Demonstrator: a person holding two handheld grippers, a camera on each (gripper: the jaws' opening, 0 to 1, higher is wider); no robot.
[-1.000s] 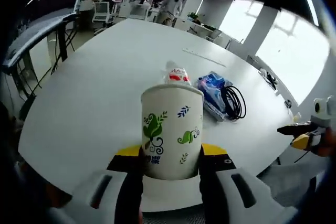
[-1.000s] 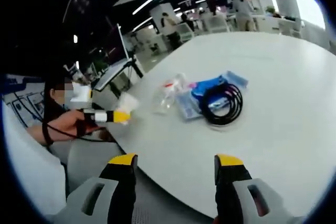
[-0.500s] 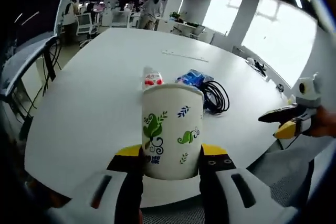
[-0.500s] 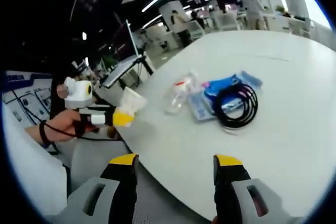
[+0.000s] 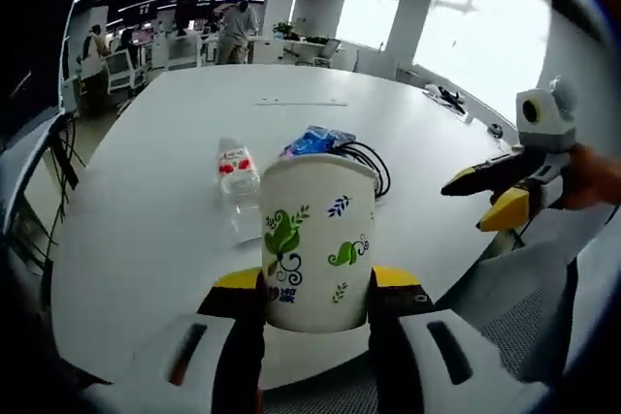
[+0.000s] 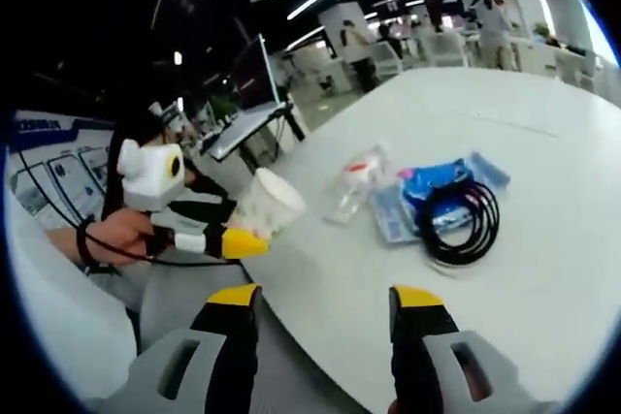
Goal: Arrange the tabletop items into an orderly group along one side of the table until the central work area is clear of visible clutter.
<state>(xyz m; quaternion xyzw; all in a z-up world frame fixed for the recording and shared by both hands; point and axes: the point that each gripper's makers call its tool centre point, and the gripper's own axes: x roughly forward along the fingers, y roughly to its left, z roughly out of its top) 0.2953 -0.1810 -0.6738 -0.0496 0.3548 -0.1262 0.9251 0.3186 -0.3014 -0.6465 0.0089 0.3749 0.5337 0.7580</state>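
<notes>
My left gripper [image 5: 315, 300] is shut on a white paper cup [image 5: 318, 239] printed with green and blue leaves, held near the table's near edge. That same cup [image 6: 270, 205] and left gripper [image 6: 225, 241] appear at the left of the right gripper view. Behind the cup lie a clear water bottle [image 5: 235, 175] with a red label, a blue packet [image 5: 316, 141] and a coiled black cable [image 5: 367, 157]. In the right gripper view the bottle [image 6: 357, 181], packet [image 6: 432, 191] and cable [image 6: 461, 220] lie in a cluster. My right gripper [image 6: 318, 302] is open and empty; it also shows as the right gripper [image 5: 490, 196].
The large white table [image 5: 175, 133] stretches far ahead, with a thin strip [image 5: 291, 102] lying on its far part. Desks, chairs and people stand in the office behind. A person's hand [image 6: 116, 235] holds the left gripper beside a monitor stand.
Both views have swung: the left view turned so the bottle sits left of the cup, and the right gripper looms larger. In the right view the cup has come closer to the table.
</notes>
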